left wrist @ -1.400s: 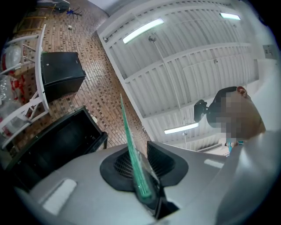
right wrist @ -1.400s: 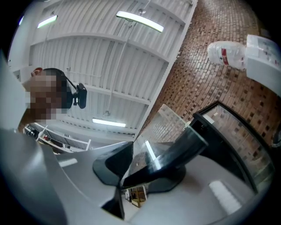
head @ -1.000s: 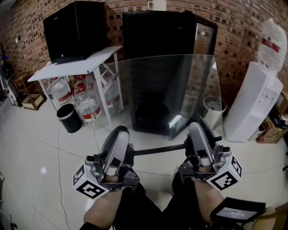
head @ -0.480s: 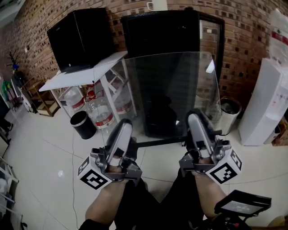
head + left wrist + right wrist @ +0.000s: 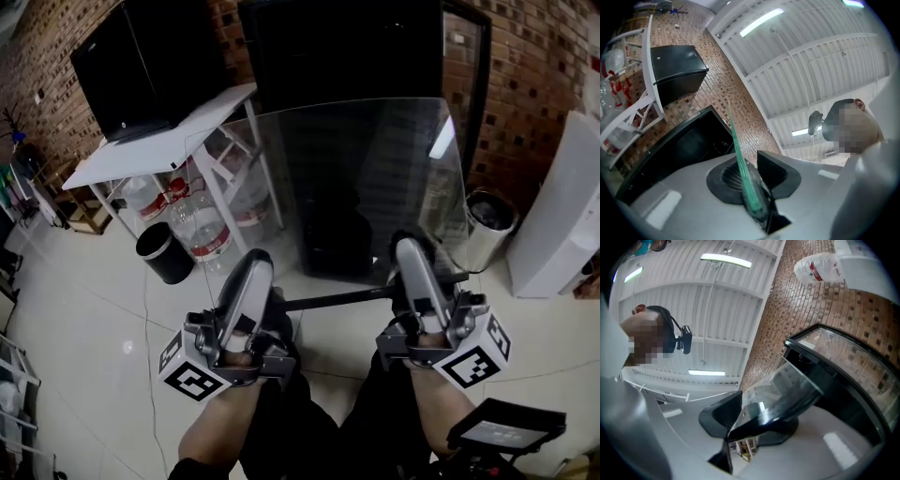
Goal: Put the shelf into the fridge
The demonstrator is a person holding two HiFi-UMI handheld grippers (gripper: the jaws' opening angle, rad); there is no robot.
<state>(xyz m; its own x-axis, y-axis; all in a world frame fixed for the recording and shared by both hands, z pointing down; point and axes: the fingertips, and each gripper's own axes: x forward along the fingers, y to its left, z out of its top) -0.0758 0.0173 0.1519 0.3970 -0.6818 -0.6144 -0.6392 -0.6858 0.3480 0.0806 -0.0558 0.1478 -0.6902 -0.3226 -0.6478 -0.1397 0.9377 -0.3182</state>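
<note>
A tall black fridge (image 5: 337, 47) stands at the far side against the brick wall. In front of it, clear of the floor, is the clear rectangular glass shelf (image 5: 356, 187). It stands on edge, its face towards the fridge and its long axis running left to right, with a dark-trimmed bottom edge nearest. The left gripper (image 5: 246, 281) is clamped on that edge at the left, and the right gripper (image 5: 412, 267) is clamped on it at the right.
</note>
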